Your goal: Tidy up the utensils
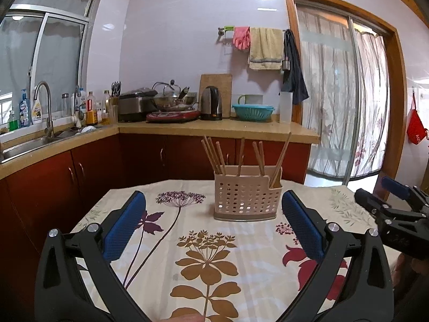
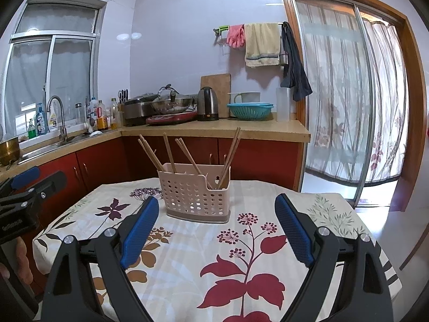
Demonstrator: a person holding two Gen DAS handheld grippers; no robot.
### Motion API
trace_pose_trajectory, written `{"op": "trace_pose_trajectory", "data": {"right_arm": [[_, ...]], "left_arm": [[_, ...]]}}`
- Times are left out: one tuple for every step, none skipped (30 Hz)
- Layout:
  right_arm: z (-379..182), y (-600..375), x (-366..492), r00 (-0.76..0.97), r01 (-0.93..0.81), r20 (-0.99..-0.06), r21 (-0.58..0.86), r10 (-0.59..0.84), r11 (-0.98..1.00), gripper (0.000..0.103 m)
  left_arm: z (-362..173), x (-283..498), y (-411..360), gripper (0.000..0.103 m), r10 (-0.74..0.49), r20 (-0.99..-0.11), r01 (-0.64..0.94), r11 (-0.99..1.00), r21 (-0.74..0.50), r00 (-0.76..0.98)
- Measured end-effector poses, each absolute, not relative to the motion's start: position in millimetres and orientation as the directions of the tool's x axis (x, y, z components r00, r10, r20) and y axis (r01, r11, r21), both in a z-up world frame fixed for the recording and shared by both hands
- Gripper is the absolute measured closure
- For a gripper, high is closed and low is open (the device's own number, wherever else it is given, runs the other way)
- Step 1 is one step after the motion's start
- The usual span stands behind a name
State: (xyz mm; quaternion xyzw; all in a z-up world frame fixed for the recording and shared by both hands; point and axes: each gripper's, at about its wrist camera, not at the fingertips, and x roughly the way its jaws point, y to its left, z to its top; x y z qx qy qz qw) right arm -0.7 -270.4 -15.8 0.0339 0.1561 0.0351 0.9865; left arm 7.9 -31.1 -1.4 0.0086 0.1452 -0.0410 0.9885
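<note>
Both tools stood wide apart and empty over the table: the left gripper (image 1: 213, 222) faced the perforated pink holder (image 1: 246, 197) that stood upright near the far edge of the flowered tablecloth (image 1: 166, 244), and the right gripper (image 2: 217, 226) lay just beside it. The chopsticks (image 1: 217, 154) leaned scattered across the holder's compartments, so the step in hand was judged best done by closing on one stick high on its shaft, clear of its neighbours, and lifting straight without tipping the light holder. Behind stood red cabinets (image 1: 88, 171), a cluttered counter (image 1: 214, 127) and a curtained sliding door (image 1: 346, 94).
</note>
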Motion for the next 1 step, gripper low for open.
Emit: {"op": "trace_pose_trajectory", "data": {"right_arm": [[-18.1,-271.4,2.0,0.947,-0.057,-0.313,0.078,0.078,0.995,0.017]], "left_arm": [[-3.7,11.1,-30.0,0.004,-0.078,-0.297,0.083,0.997,0.005,0.952]]}}
